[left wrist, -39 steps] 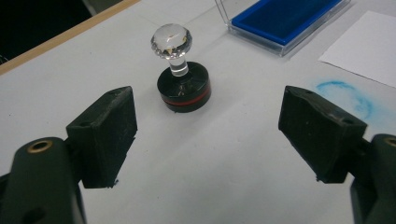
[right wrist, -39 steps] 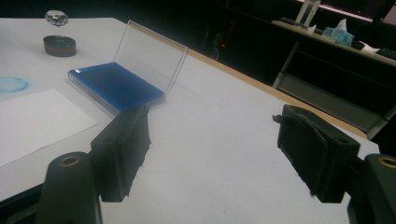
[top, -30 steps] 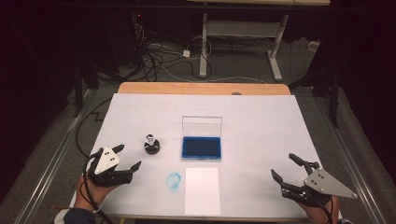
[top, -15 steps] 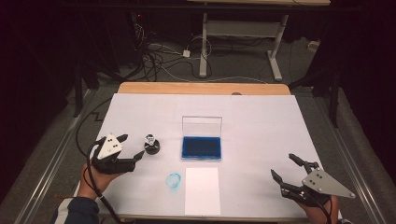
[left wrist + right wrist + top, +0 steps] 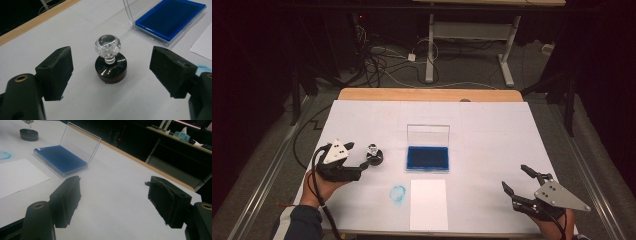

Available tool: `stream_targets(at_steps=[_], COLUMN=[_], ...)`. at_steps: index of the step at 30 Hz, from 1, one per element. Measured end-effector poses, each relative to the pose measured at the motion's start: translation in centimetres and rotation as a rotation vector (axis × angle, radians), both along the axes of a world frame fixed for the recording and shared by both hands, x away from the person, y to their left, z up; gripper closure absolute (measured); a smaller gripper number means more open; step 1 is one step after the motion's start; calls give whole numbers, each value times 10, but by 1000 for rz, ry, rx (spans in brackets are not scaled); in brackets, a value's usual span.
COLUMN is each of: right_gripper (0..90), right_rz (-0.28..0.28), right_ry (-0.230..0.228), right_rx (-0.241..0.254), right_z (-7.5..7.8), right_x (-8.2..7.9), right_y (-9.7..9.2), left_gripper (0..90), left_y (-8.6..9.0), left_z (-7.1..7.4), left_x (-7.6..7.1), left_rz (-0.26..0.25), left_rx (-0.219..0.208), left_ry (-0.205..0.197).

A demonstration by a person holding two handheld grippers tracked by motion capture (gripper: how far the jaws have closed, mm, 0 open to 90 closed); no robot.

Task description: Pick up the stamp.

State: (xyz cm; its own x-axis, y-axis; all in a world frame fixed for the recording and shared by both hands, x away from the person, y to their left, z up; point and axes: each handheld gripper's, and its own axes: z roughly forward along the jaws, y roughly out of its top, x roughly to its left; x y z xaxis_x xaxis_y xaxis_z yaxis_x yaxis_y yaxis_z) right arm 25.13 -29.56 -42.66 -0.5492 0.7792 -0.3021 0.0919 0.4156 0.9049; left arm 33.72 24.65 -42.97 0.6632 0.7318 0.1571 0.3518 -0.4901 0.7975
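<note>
A stamp (image 5: pixel 374 155) with a clear faceted knob and a round black base stands upright on the white table cover, left of centre. My left gripper (image 5: pixel 358 156) is right beside it and open. In the left gripper view the stamp (image 5: pixel 110 63) stands in the wide gap of my left gripper (image 5: pixel 111 62), and neither pad touches it. My right gripper (image 5: pixel 514 176) hovers near the front right corner, open. In the right gripper view my right gripper (image 5: pixel 113 182) has just been closing slightly, with nothing between its jaws.
A blue ink pad (image 5: pixel 428 157) in a clear case with its lid raised lies at mid-table. A white paper sheet (image 5: pixel 428 204) lies in front of it, with a blue smudge (image 5: pixel 398 193) to the sheet's left. Cables and desk legs lie beyond the table's far edge.
My left gripper has moved away from the front edge and rightward, up to the stamp. The right gripper has stayed where it was.
</note>
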Motion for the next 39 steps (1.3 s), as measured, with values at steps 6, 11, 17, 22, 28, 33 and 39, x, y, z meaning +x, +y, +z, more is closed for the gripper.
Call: stream_targets(at_steps=[6,11,17,22,28,33,39], right_gripper=[265,265,271,281,281,288,292], right_rz=[-4,-3,-1,4,3,9,12], right_ry=[6,12,20,29,36,40,41], right_rx=[-15,-19,-24,-36,-37,-42,-43], right_z=[-1,-2,-3,-5,-6,-6,-6], right_x=[1,1,2,3,3,3,4], right_y=[1,2,3,5,4,5,6], left_gripper=[185,186,188,199,275,328,378], left_y=[-5,-10,-19,-29,-28,-27,-31], left_z=[-5,-5,1,4,6,1,2], left_x=[11,21,38,54,67,73,74], left_rz=[-4,-17,-55,-76,-86,-110,-129], left_rx=[9,39,130,185,188,185,199], left_ry=[20,47,143,204,245,297,306])
